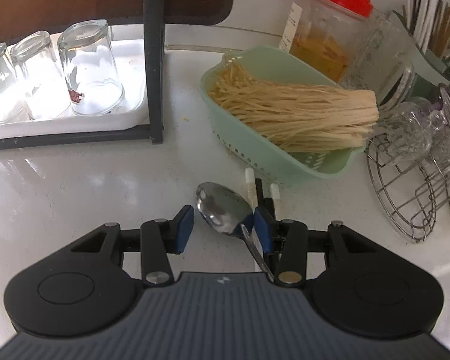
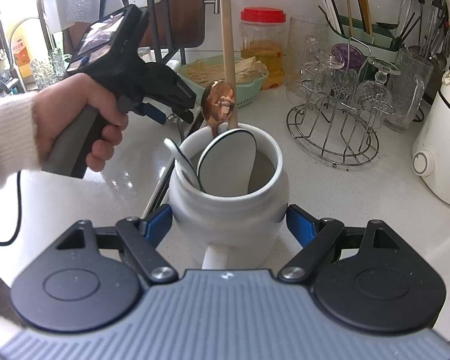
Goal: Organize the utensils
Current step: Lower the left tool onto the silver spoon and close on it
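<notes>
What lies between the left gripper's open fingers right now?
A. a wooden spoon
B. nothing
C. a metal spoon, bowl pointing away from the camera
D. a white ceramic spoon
C: in the left wrist view the left gripper is open over the counter, and a metal spoon lies between its blue pads, close to the right-hand one.

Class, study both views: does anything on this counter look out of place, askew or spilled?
Yes. A spoon and chopsticks lie loose on the counter rather than in the jar. The noodles overhang the basket rim. Nothing looks spilled.
</notes>
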